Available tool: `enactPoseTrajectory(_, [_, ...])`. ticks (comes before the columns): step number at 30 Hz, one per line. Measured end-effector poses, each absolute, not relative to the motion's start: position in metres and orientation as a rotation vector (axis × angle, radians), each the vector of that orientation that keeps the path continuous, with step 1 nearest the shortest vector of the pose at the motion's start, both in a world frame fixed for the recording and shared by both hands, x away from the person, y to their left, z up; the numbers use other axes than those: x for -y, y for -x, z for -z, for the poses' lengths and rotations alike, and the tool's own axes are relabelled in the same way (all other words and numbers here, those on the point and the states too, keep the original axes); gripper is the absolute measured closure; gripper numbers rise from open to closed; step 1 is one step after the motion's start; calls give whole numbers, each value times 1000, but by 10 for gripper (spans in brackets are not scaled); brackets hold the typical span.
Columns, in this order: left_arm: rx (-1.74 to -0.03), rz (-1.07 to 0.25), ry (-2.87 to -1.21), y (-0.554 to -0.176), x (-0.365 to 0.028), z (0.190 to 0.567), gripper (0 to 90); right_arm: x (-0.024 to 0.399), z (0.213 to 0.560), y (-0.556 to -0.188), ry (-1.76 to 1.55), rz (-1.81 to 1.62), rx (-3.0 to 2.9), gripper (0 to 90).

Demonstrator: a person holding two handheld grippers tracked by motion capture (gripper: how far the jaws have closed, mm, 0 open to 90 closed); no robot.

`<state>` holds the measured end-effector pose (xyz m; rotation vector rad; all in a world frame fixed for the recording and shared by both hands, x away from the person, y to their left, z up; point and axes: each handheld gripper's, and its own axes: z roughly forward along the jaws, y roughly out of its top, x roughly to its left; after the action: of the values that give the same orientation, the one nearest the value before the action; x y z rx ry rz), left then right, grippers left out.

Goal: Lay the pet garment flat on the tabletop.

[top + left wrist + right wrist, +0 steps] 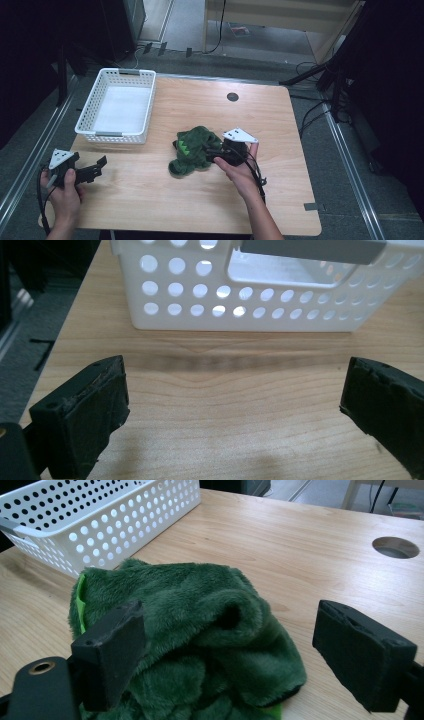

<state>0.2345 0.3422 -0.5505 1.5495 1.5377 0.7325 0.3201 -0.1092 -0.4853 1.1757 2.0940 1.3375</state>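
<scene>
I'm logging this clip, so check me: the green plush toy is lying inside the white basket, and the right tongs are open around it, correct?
Not quite. The green plush toy lies on the wooden table, outside the white basket, as the high view shows. The right tongs are indeed open around it.

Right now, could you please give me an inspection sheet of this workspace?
Surface: wooden table, with a round cable hole near the far edge.
Job's things: green plush toy lies crumpled mid-table; white perforated basket at the far left stands empty.
Clutter: nothing seen.
Grippers: left hand-held gripper is open near the left front edge, nothing between its jaws; right hand-held gripper is open, its jaws straddling the toy.
Cables: a black cable trails from the right gripper along the forearm.
Surroundings: grey floor with loose cables to the right.
</scene>
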Motion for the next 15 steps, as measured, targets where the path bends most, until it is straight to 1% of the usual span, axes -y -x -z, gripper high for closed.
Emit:
enactPoseTrajectory(3, [-1530,-751,-1551,-234,-340,550,0,103,488,-324,-1202,-1340,-2100,127])
enactPoseTrajectory(5, [-1520,-772,-1565,-234,-337,548,0,95,490,-329,-1235,-1312,-2122,100])
enactPoseTrajectory(9, [-1496,-756,-1546,-233,-331,542,0,88,496,-332,-1208,-1319,-2191,95])
enactPoseTrajectory(15, [-1379,-744,-1564,-236,-296,515,0,79,507,-334,-1206,-1225,-2237,101])
